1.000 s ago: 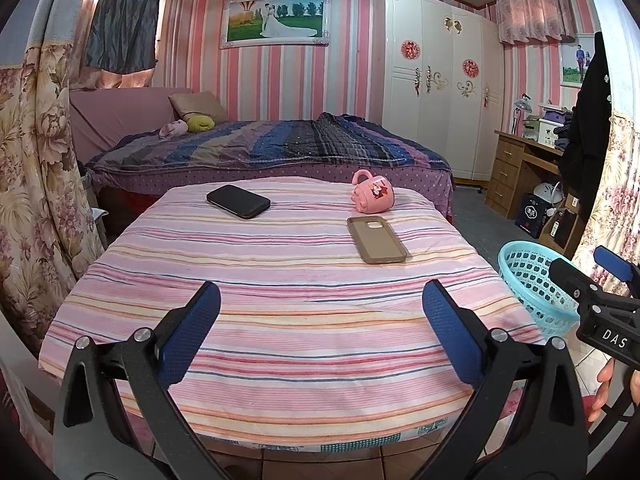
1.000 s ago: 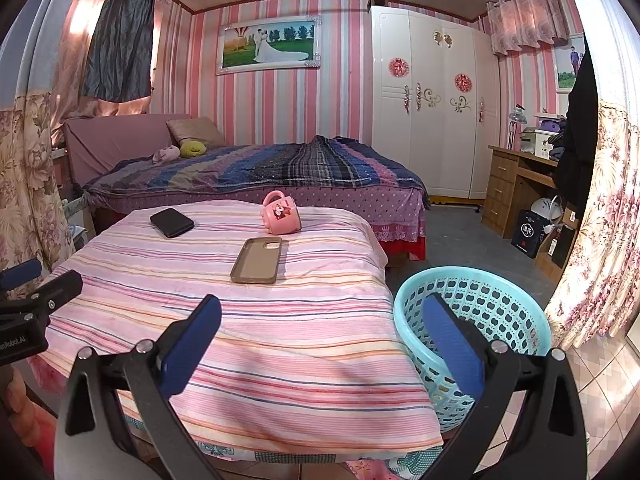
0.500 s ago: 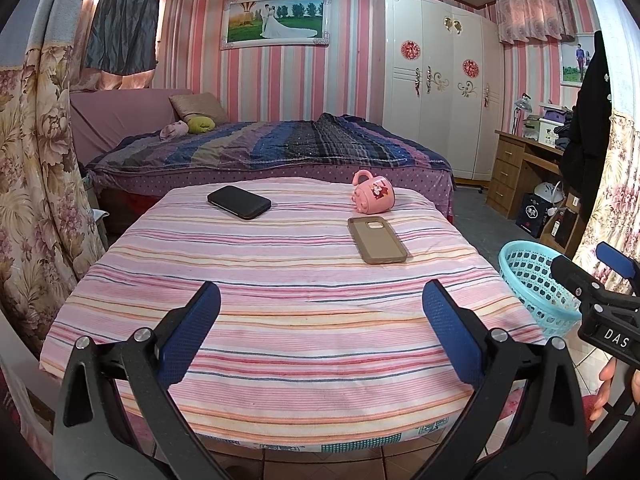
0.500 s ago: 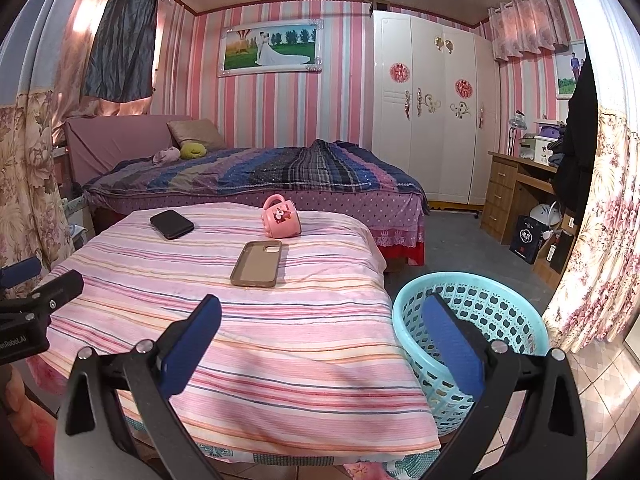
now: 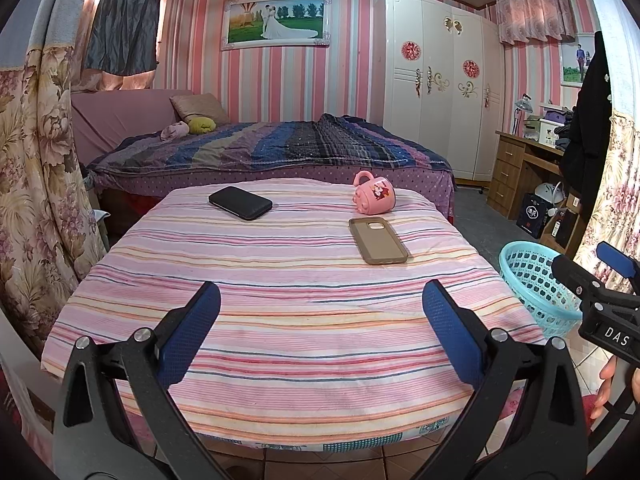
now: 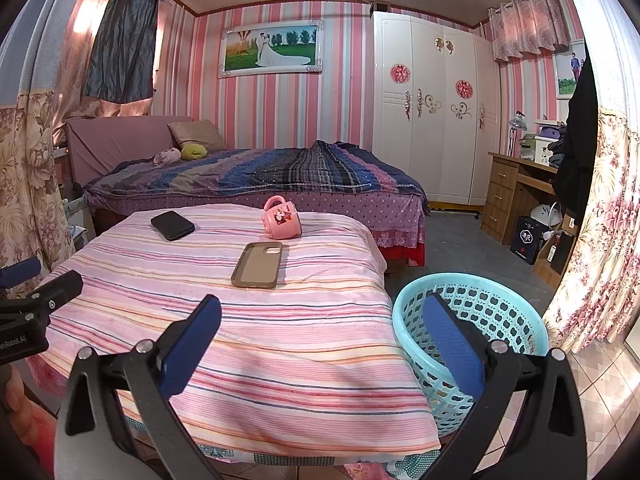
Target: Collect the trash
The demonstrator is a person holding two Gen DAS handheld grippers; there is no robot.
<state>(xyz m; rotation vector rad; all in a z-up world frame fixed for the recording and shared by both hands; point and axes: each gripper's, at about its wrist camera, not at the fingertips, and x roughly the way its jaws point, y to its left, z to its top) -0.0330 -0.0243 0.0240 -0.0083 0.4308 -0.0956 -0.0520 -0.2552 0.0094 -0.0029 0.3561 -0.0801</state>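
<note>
The tablecloth (image 5: 280, 280) is striped woven cloth, matt and slightly wrinkled. The basket (image 6: 500, 308) is glossy perforated plastic. The mug (image 5: 374, 199) looks smooth and shiny, the phone (image 5: 240, 202) dark with a dull sheen, the phone case (image 5: 378, 240) matt and rubbery. The desk (image 5: 516, 172) is wood; the wardrobe (image 5: 436, 92) has a smooth, lacquered look.
</note>
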